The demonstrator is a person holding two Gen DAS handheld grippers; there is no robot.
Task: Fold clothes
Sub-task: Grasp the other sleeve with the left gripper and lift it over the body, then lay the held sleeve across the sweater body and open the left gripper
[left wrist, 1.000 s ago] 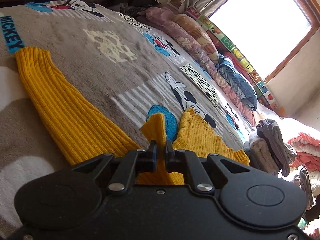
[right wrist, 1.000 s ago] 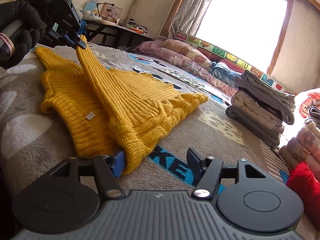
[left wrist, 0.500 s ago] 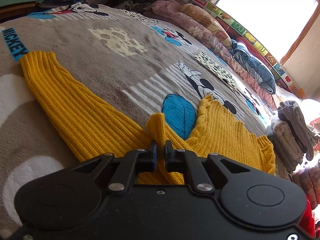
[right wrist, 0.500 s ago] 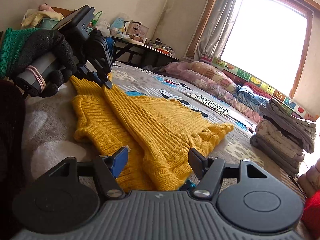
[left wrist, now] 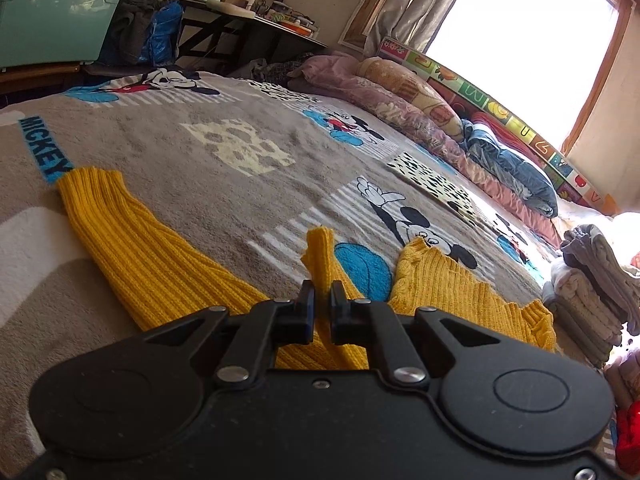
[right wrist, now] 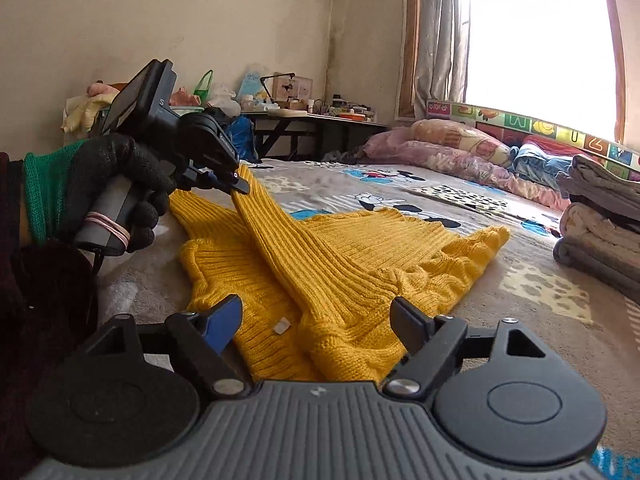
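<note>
Looking past your left gripper [left wrist: 322, 300], you see a teal tub [left wrist: 56, 20] at 10 o'clock with pale and pink cloth heaped over its rim — what else it holds is hidden. Your left gripper's fingers are pinched narrow on a sleeve cuff of the yellow sweater [right wrist: 340, 264], lifting it off the Mickey blanket [left wrist: 240, 148]. The other sleeve [left wrist: 120, 232] lies flat, its long axis running toward 10 o'clock. In the right wrist view the held sleeve crosses the body diagonally, from the left gripper at 10 o'clock down toward 6 — the hem points to 2 o'clock. Your right gripper [right wrist: 318, 326] stands wide open, low over the near edge of the knit, holding nothing. Folded clothes [right wrist: 600, 216] are stacked at 3 o'clock.
</note>
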